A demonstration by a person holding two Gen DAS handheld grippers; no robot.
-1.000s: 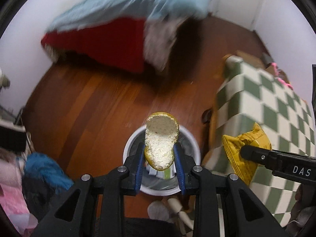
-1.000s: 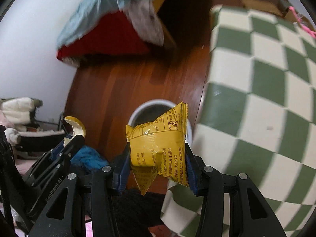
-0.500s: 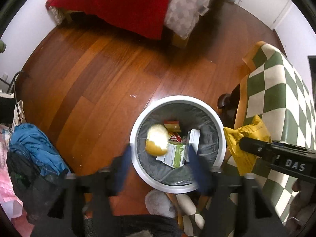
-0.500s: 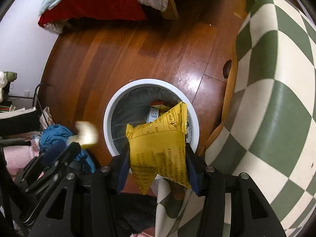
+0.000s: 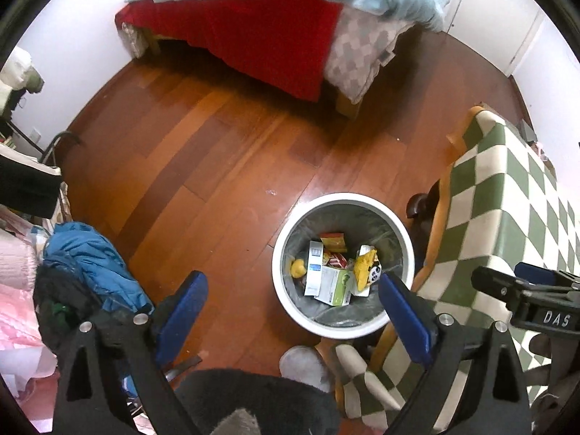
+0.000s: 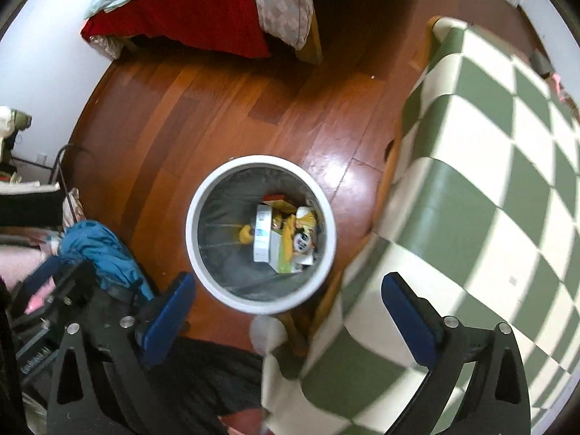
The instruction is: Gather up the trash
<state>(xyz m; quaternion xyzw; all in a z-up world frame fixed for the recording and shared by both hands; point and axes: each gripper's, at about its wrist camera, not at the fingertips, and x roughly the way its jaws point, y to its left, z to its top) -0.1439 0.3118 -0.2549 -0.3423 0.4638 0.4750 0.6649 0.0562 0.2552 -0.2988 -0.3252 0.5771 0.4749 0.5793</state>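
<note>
A white round bin (image 5: pixel 286 243) (image 6: pixel 203 199) with a grey liner stands on the wooden floor below both grippers. Inside lie a yellow peel piece (image 5: pixel 298 267) (image 6: pixel 246 233), a yellow snack bag (image 5: pixel 364 266) (image 6: pixel 301 223) and several small cartons. My left gripper (image 5: pixel 291 313) hangs above the bin's near rim, jaws opening wide, nothing between them. My right gripper (image 6: pixel 288 311) is over the bin's near edge, jaws also opening, empty. The right gripper's black body (image 5: pixel 525 290) shows at the right of the left wrist view.
A table with a green-and-white checked cloth (image 5: pixel 507 195) (image 6: pixel 489 166) stands right of the bin. A bed with red and light-blue covers (image 5: pixel 253 25) lies beyond. Blue clothing (image 5: pixel 90 261) is piled at the left. A person's slippered foot (image 5: pixel 304 362) is just below the bin.
The left gripper let go of the peel piece and the right gripper let go of the yellow bag; both now lie in the bin. Both jaws spread wide and both hands shifted over the bin.
</note>
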